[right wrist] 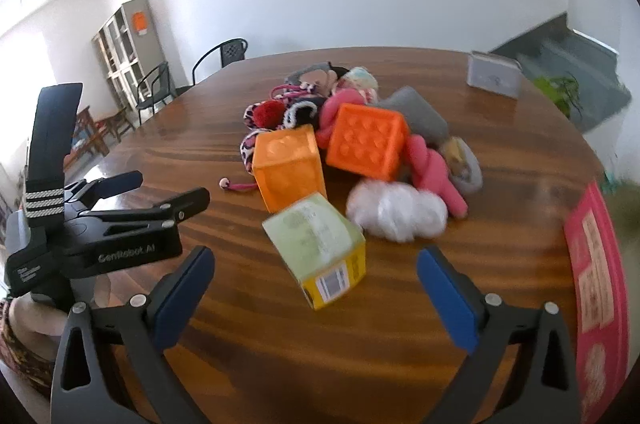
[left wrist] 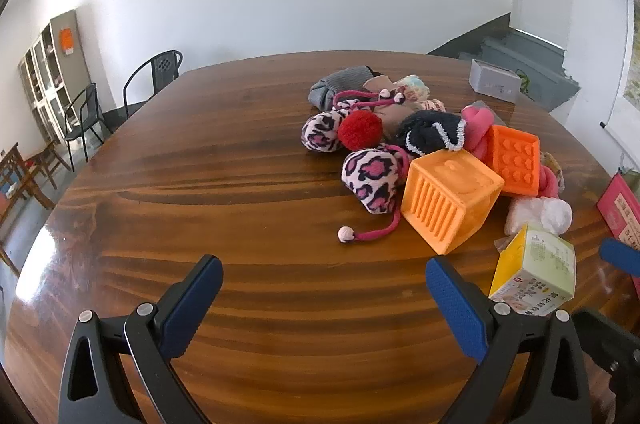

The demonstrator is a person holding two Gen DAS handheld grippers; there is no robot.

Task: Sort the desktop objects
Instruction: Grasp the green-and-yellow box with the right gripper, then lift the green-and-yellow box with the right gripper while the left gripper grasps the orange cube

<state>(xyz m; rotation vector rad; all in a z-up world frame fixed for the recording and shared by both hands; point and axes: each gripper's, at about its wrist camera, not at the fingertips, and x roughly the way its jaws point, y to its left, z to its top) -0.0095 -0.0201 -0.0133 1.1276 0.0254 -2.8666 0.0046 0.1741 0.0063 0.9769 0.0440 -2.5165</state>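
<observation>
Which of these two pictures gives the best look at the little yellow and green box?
The right wrist view: the yellow and green box lies whole near the middle, its pale green printed face and barcode end both showing, though slightly blurred. In the left wrist view the box sits sharper but far right, its bottom edge partly hidden behind the claw's finger.

Your table (left wrist: 240, 184) is dark wood with a glossy varnish that throws window glare. The two orange cubes (left wrist: 450, 198) look like soft matt moulded plastic or rubber, one ribbed, one studded. The leopard-print socks (left wrist: 370, 182) are fuzzy knit cloth, and the red pompom (left wrist: 360, 130) is woolly. The small box (left wrist: 534, 270) is printed card with a slight sheen. Your gripper pads (left wrist: 194, 304) are textured blue rubber on matt black plastic.
</observation>
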